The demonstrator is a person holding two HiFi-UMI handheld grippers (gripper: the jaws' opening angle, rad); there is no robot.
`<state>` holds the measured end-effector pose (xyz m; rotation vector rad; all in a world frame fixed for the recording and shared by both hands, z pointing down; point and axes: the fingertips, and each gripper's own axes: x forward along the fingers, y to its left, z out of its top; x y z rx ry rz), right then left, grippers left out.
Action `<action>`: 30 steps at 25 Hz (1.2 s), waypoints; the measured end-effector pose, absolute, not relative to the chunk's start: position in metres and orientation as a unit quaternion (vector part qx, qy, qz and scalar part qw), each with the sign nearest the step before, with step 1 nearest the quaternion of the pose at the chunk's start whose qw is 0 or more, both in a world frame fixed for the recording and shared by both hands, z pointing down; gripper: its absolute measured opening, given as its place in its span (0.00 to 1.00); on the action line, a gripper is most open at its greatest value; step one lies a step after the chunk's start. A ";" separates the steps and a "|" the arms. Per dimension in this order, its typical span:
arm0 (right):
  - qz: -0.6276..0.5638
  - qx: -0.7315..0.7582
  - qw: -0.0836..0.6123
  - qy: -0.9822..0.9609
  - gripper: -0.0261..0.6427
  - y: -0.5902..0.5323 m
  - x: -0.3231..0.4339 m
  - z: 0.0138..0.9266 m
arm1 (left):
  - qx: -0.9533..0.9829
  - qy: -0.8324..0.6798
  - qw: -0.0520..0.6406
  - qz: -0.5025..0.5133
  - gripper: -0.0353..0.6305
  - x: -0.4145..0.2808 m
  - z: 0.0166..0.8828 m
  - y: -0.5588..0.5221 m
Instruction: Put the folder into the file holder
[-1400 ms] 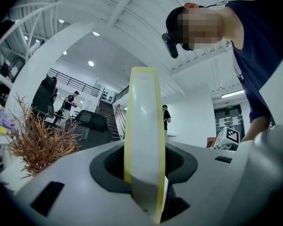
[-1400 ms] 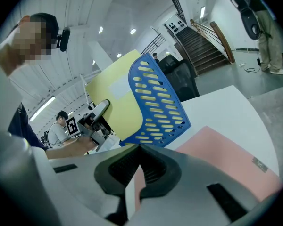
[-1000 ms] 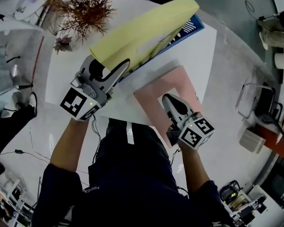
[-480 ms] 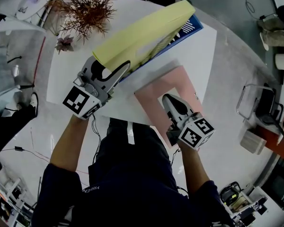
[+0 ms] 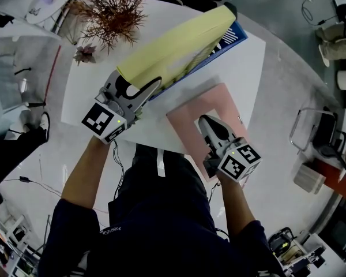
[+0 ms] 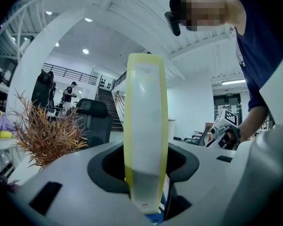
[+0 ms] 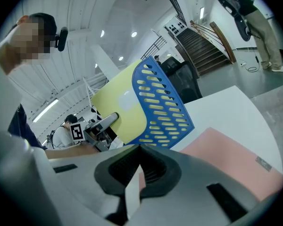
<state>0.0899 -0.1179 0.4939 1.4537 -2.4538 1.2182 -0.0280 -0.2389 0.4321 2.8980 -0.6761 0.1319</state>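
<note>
On the white rectangular tabletop (image 5: 236,74), toward its far side, a blue perforated plastic file holder (image 5: 235,34) stands w/ a pale yellow card folder (image 5: 173,48) set into it on edge. The folder leans over, so its broad face covers most of the holder. In the head view only the holder's right end and a strip of its near wall show. The right gripper view puts the yellow folder just behind the slotted blue wall.

The left gripper (image 5: 151,87) is at that folder's near end, w/ the folder's narrow edge btwn its jaws. Those jaws have just been opening. In the left gripper view a thin dark gap shows on one side of the edge, i.e. the pads aren't clamping it.

Nearer the person, a salmon-pink flat folder (image 5: 210,103) lies on the tabletop. The right gripper (image 5: 203,121) is closed on its near edge, the thin sheet pinched btwn the pads.

A dried rust-brown branchy plant (image 5: 112,13) sits at the far left corner, well apart from the pink folder.
</note>
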 end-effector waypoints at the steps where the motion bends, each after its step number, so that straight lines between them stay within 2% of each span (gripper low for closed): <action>1: 0.392 0.469 0.019 -0.792 0.05 -0.118 0.089 0.493 | 0.969 -0.227 0.082 0.046 0.35 -0.028 0.432 -0.239; 19: 0.366 0.463 0.004 -0.807 0.05 -0.109 0.098 0.469 | 0.961 -0.244 0.108 0.069 0.47 -0.033 0.427 -0.221; 30: 0.357 0.457 0.002 -0.815 0.05 -0.103 0.100 0.462 | 0.953 -0.275 0.098 0.079 0.48 -0.046 0.417 -0.207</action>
